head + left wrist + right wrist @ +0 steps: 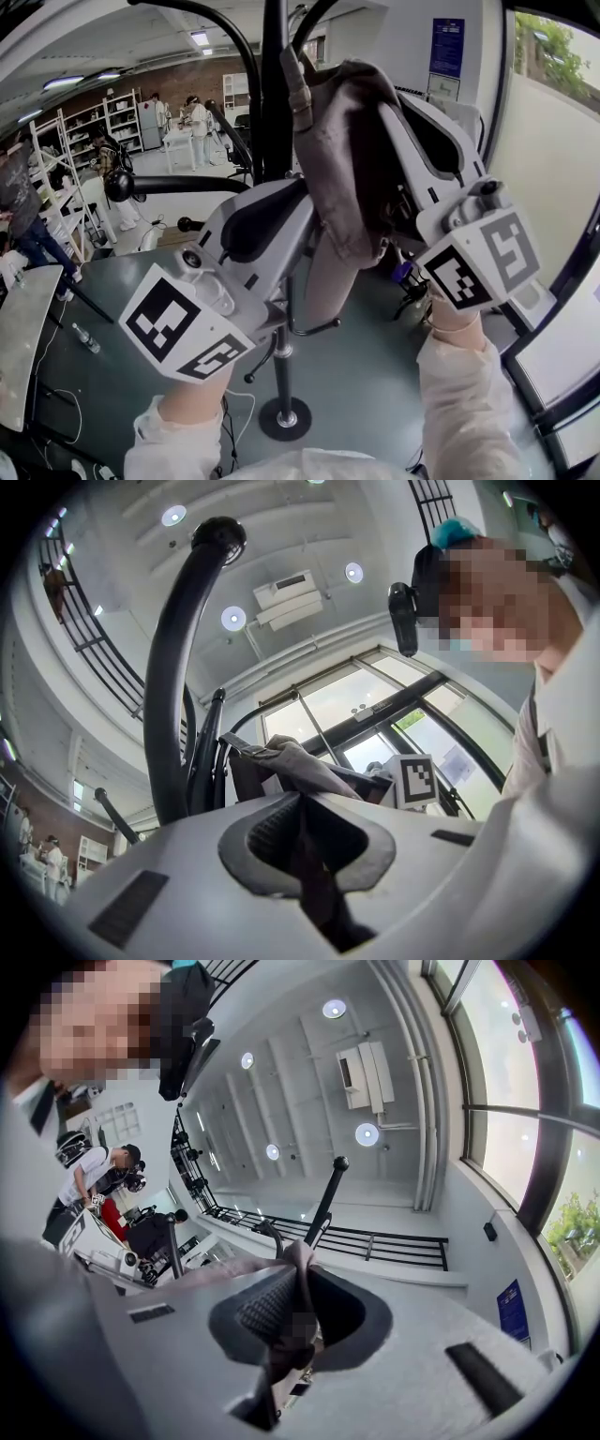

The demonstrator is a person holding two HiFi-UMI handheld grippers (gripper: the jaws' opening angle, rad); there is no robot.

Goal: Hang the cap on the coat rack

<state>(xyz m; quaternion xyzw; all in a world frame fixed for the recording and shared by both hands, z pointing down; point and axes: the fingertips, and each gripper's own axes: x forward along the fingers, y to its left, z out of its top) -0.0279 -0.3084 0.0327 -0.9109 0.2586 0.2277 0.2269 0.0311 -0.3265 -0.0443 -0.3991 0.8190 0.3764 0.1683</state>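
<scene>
A grey-brown cap (349,150) is held up against the black coat rack (274,112). Both grippers grip it from below. My left gripper (302,202) is shut on the cap's fabric (309,771), which runs up between its jaws toward the rack's curved black arm (173,686). My right gripper (398,164) is shut on the cap's other side, a fold of cloth (298,1269) pinched between its jaws. The cap's strap end (298,89) lies against the rack pole. One knobbed hook (330,1190) rises behind the right gripper. The rack's round base (284,417) stands on the floor below.
A lower rack arm with a ball end (120,185) sticks out to the left. A grey table (19,328) sits at the left edge. People stand at shelves (192,122) far back. Glass wall and door frame (572,234) close on the right.
</scene>
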